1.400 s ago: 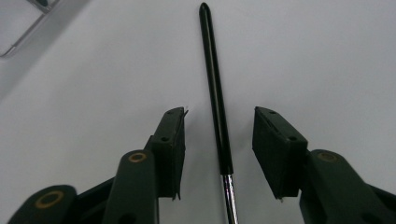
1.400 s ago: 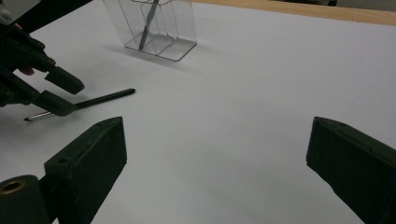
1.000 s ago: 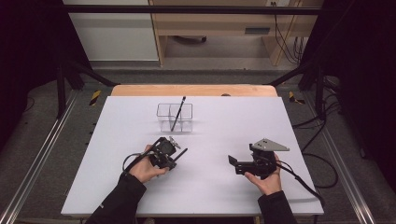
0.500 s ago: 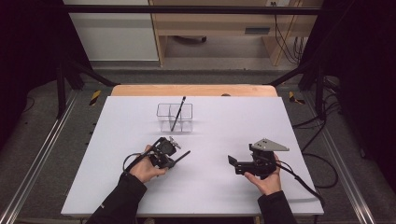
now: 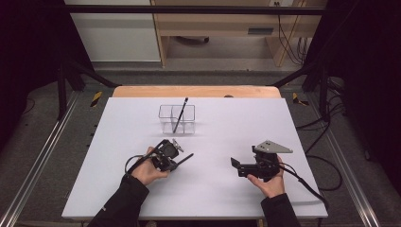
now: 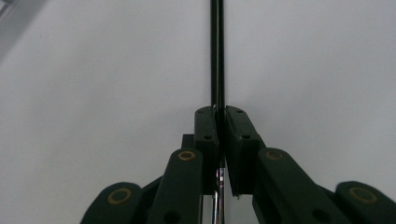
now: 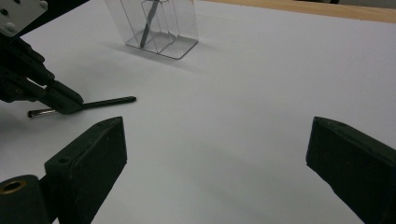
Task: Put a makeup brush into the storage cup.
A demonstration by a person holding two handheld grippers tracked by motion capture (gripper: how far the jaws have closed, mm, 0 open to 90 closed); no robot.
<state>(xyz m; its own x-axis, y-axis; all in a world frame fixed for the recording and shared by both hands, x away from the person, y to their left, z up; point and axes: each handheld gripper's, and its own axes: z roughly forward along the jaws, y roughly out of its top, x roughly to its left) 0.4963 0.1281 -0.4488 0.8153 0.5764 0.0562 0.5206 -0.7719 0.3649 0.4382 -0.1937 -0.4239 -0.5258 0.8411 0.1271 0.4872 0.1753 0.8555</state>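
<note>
- On the white tabletop [image 5: 213, 189], seen from the high view, the left gripper [image 5: 176, 160] sits in front of the clear holder [image 5: 177, 119] and a little to its left, with its fingers clamped on a thin black pen [image 5: 185, 158]. The pen lies nearly flat, its long axis slanting from the gripper up and to the right, its free tip pointing away from the holder's front. The right gripper [image 5: 235, 164] sits well to the right of the holder and nearer the person, its fingers standing apart with nothing between them.
- Same view: the holder is a clear, boxy, compartmented plastic stand; a second dark pen [image 5: 180, 115] leans in it, its top tilted to the right and away from the person.
- Along the left gripper view, the two black fingers [image 6: 205, 128] are pressed together on the pen [image 6: 216, 51]. It is a slim, straight, glossy black rod running straight away up the frame over the matt white tabletop [image 6: 93, 84]; a shiny metal section shows below the pads.
- From the right gripper view, the right gripper's blocky matt black fingers [image 7: 91, 154] stand wide apart over the bare tabletop [image 7: 224, 121]. Ahead and to the left of them, and in front of the holder [image 7: 161, 28], the left gripper [image 7: 65, 103] clasps the pen [image 7: 109, 101], which lies level, its dark tip to the right and a metallic end to the left.
</note>
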